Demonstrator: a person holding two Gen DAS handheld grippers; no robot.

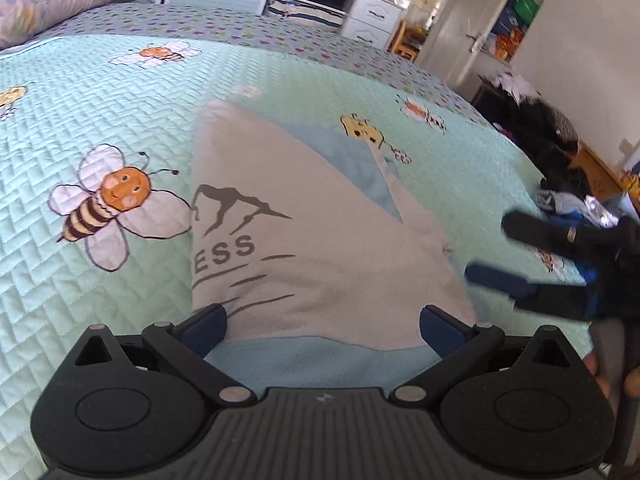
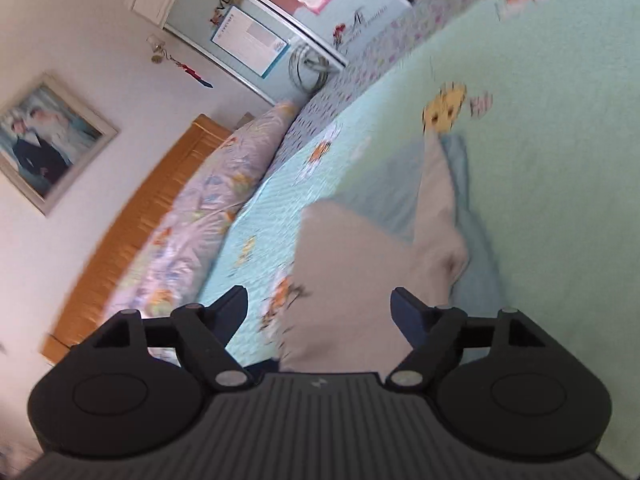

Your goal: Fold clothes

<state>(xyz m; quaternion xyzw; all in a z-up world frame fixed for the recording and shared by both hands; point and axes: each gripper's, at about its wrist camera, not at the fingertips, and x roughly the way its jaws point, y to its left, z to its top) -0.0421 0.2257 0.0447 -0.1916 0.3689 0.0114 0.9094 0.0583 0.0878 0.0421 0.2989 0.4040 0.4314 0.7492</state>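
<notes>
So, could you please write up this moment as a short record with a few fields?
surface: bed with a mint quilted bedspread printed with bees
garment: white and light blue shirt, partly folded, lying on the bedspread, grey mountain print facing up
left gripper: open, jaws wide over the near edge of the shirt, not pinching it
right gripper: open, at the shirt's right side, nothing between its jaws
background: pillow at the head of the bed, white drawers beyond

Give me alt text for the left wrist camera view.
A partly folded grey and light-blue shirt lies on a mint bee-print bedspread, framed by the open left gripper. The right gripper, also open, reaches in from the right.
</notes>
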